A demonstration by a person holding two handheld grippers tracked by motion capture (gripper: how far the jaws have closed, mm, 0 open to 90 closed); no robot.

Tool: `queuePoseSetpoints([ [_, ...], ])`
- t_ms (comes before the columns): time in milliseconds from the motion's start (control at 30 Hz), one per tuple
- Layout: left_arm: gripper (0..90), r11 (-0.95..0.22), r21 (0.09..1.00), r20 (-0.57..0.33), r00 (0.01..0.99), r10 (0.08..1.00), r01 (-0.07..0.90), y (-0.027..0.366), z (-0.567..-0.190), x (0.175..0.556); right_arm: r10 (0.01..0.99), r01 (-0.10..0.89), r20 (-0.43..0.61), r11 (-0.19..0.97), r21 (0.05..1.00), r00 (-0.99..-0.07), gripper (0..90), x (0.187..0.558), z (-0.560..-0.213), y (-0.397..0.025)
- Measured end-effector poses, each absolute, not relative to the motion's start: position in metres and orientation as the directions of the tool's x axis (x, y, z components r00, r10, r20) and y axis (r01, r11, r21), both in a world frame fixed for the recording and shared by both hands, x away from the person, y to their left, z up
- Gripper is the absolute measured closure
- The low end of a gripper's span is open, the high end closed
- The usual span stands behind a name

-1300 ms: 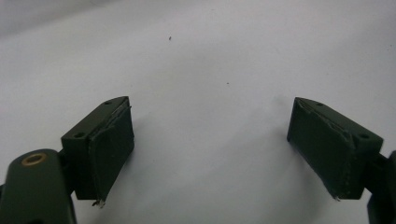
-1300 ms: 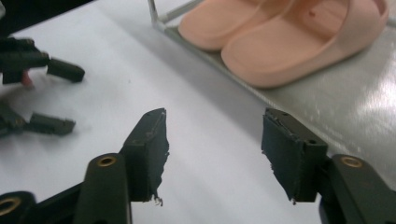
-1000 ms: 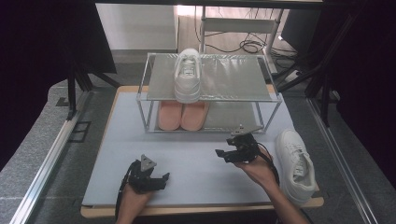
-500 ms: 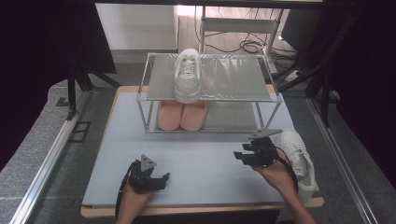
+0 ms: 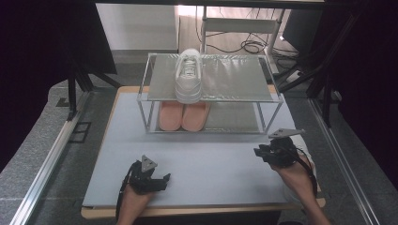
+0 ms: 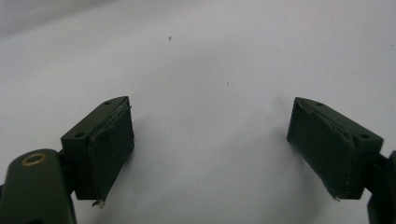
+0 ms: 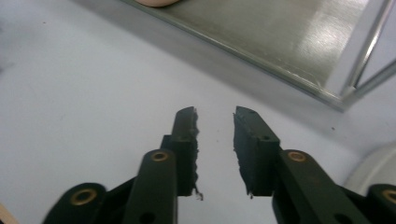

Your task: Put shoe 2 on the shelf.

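Reaching for the white shoe point(image 5: 309, 146) lying at the lower right of the high view, at the edge of the surface point(image 5: 211, 159), partly under the hand. Widening the right hand-held gripper point(image 5: 259, 152), now narrowly parted and empty, before closing on the shoe's collar. Keeping the left hand-held gripper point(image 5: 163, 179) released wide at lower left. Revealing that narrow gap plainly in the right gripper view, too small to judge from the high view.

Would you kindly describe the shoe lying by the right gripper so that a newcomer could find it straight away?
Start at the metal two-tier rack at the far side of the table, then come to the near right corner, under the right gripper. The white sneaker lies there on the table edge, mostly hidden by the hand. Unlike its mate and the pink slippers, it sits off the rack.
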State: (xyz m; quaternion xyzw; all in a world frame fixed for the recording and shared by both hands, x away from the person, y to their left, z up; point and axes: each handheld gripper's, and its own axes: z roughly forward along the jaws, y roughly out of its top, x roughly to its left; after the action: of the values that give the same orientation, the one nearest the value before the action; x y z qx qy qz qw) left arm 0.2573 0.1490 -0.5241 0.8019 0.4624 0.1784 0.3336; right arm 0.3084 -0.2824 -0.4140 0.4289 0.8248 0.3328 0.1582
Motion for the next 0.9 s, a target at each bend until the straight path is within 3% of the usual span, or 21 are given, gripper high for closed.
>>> queuePoseSetpoints([
  [300, 14.8, -0.349, 0.700, -0.023, 0.508, 0.861, 0.622, 0.149, -0.524, 0.257, 0.845, 0.628, 0.025, 0.377, 0.680, -0.534, 89.2, 0.309, -0.403, -0.303],
  [900, 14.8, -0.349, 0.700, -0.023, 0.508, 0.861, 0.623, 0.149, -0.524, 0.257, 0.928, 0.672, -0.067, 0.314, 0.671, -0.366, 89.7, 0.321, -0.391, -0.360],
])
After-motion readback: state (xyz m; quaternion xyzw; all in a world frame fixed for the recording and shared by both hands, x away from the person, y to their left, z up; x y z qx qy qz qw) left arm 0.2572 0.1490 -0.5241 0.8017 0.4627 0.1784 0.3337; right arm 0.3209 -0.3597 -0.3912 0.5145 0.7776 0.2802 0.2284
